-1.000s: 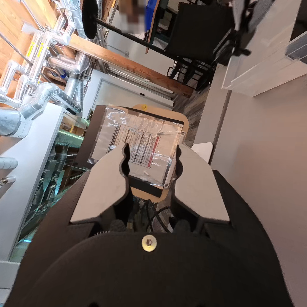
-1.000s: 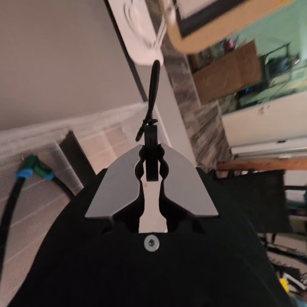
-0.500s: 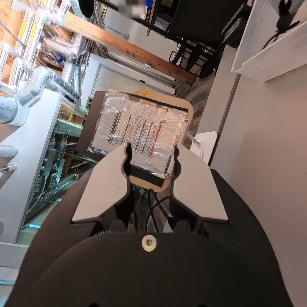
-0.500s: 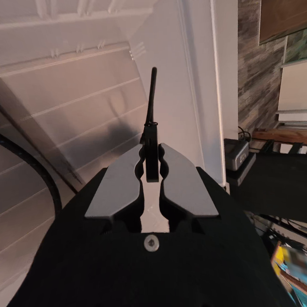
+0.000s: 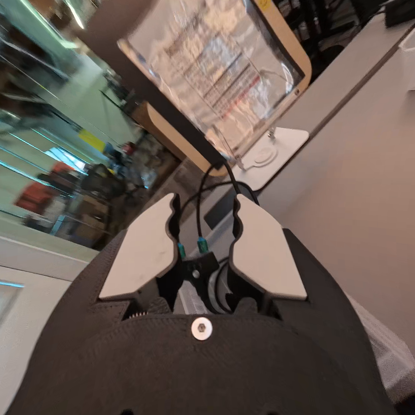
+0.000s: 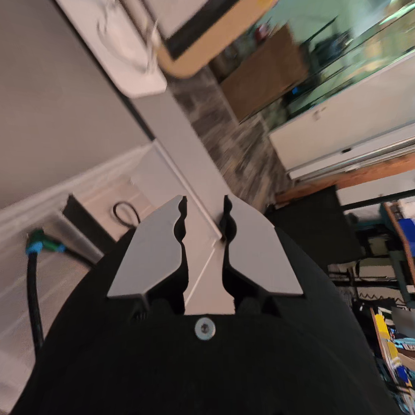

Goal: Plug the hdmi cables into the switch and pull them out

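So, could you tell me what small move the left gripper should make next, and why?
Probably close the left gripper on the switch. Its jaws stand open with the switch showing between them, two teal plugs sit in it, and the right gripper is open and empty, free to pull one out once the switch is held.

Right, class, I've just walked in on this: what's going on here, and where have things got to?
A person is working two handheld grippers around a small black switch with green-ended HDMI cables. The left gripper is open, its fingers either side of the switch, gripping nothing. The right gripper is also open and empty. Beside it, a black cable with a green and blue end lies on the pale surface.
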